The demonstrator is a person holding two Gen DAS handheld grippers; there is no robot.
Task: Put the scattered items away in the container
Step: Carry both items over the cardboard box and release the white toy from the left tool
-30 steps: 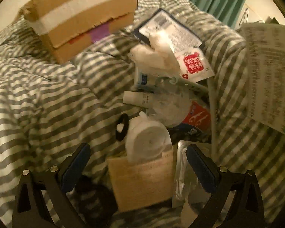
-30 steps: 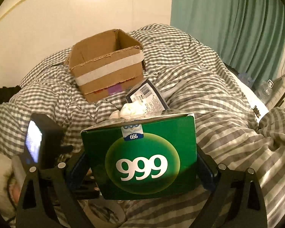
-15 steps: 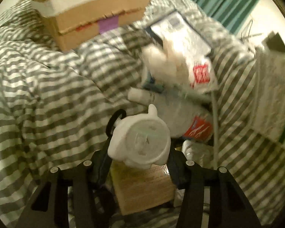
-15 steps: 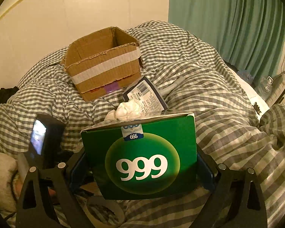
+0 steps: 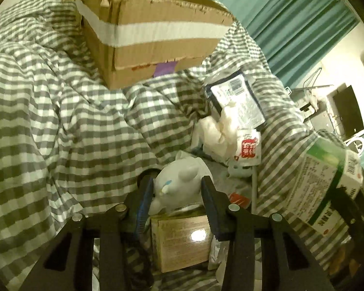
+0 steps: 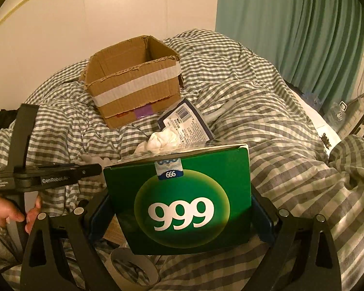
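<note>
The left hand-held gripper (image 5: 178,191) is closing on a white plush toy (image 5: 179,184), which sits between its jaws just above the pile on the checked bed cover (image 5: 60,121). The right hand-held gripper (image 6: 179,215) stands wide, clamped on a green 999 medicine box (image 6: 179,201). The cardboard box (image 6: 133,82) stands open beyond both. A firm squeeze on the soft toy looks wise before carrying it clear over the torn near rim.
</note>
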